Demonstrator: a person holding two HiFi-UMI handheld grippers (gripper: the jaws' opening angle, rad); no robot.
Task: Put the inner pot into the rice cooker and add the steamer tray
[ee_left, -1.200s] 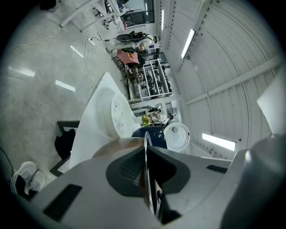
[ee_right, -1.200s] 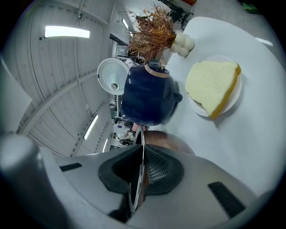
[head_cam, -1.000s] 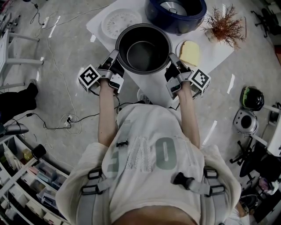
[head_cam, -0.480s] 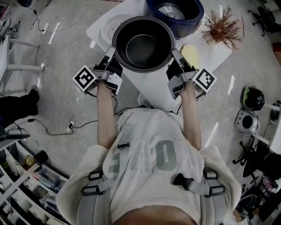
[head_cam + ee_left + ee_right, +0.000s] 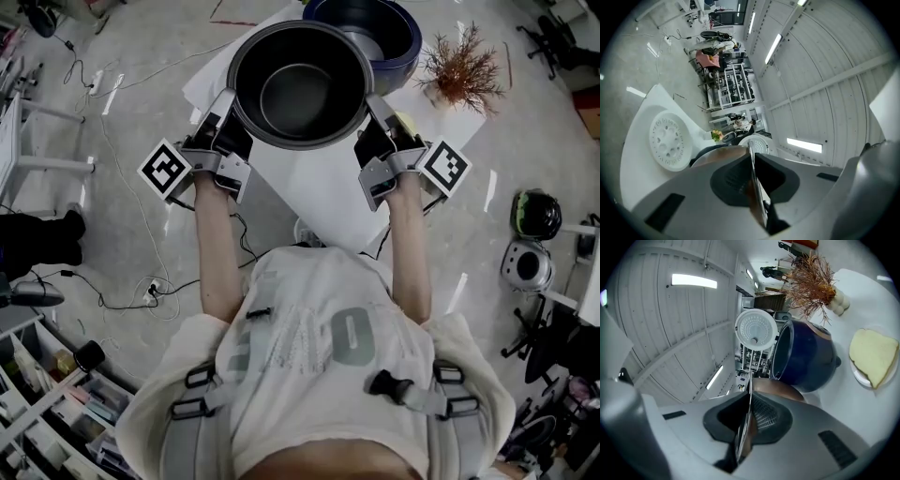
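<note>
Left gripper [image 5: 228, 111] is pinched nearly flat on the thin rim of the inner pot [image 5: 298, 94]. In the left gripper view [image 5: 752, 161] the metal edge runs straight between the two dark pads. The right gripper [image 5: 372, 108] clamps the opposite side of the rim just as tightly, and its own view [image 5: 747, 404] shows the rim sandwiched between its pads. The dark pot hangs mouth-up between the two grippers, its inside bare, and looks lifted off the white worktop [image 5: 309, 202].

Just beyond the pot, partly covered by its far edge, sits the blue rice cooker [image 5: 394, 28] with its lid standing open. The steamer tray [image 5: 670, 140], a white perforated disc, lies flat on the worktop on the pot's left side. To the pot's right are a plate [image 5: 874, 359] holding something pale yellow and, farther out, a dried plant [image 5: 459, 67]. Bare worktop stretches on the person's side of the pot. The worktop's corners fall away to the floor [image 5: 122, 103] on either side of the pot.
</note>
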